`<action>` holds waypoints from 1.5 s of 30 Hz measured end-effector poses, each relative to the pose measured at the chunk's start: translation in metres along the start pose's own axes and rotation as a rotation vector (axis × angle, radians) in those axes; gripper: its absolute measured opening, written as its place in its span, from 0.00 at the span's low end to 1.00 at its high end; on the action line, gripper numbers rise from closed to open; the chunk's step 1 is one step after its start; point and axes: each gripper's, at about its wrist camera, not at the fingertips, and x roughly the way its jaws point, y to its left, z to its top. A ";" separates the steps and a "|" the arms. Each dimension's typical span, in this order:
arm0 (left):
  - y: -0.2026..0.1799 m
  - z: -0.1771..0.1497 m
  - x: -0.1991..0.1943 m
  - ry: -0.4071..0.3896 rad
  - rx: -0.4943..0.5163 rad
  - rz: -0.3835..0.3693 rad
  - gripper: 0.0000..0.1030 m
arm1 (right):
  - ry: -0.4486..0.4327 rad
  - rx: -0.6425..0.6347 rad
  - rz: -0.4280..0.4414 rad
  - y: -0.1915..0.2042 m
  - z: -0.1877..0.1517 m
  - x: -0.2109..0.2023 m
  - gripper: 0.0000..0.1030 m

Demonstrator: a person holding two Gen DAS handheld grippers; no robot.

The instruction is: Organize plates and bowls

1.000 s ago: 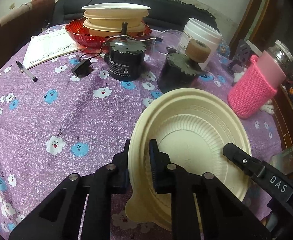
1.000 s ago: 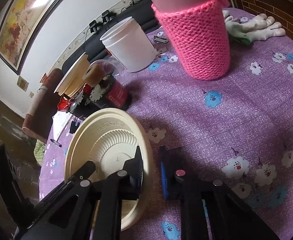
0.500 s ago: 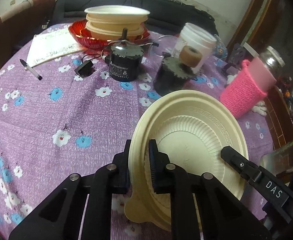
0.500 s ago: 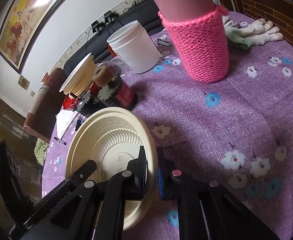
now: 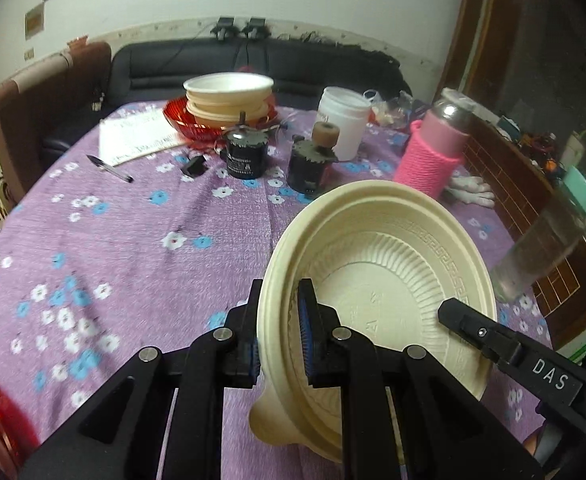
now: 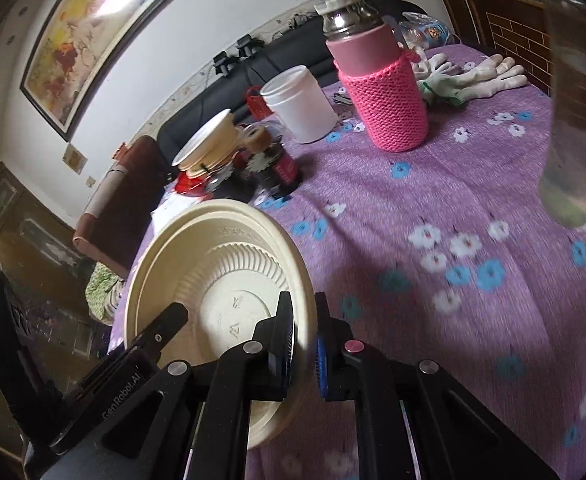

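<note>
My right gripper (image 5: 549,376) reads "DAS" in white letters; my left gripper (image 6: 121,394) reads "GenRobot.AI". Print on the black can (image 5: 245,156) is too blurred to read

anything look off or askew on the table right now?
Nothing spilled or broken. One oddity: the cream plate is off the purple tablecloth, tilted steeply, with the left gripper and right gripper clamped on opposite rims. The plate stack in the red bowl sits level.

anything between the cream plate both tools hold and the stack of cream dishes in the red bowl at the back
Yes. Two black cylinders stand on the purple tablecloth between the held plate and the stack; the plate seems lifted, so passing over them looks likely.
</note>
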 end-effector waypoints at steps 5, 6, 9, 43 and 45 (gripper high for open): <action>0.004 -0.011 -0.027 -0.030 0.004 -0.006 0.13 | -0.018 -0.005 0.034 0.007 -0.023 -0.025 0.10; 0.006 -0.014 -0.033 -0.035 0.005 -0.008 0.13 | -0.022 -0.009 0.042 0.009 -0.029 -0.030 0.10; 0.009 -0.022 -0.046 -0.043 0.003 -0.011 0.13 | -0.034 -0.022 0.053 0.013 -0.040 -0.042 0.11; 0.058 -0.092 -0.003 0.209 -0.049 0.030 0.14 | 0.059 0.064 0.131 -0.019 -0.096 -0.021 0.52; 0.057 -0.092 -0.003 0.208 -0.043 0.035 0.14 | 0.044 0.049 0.134 -0.015 -0.095 -0.023 0.55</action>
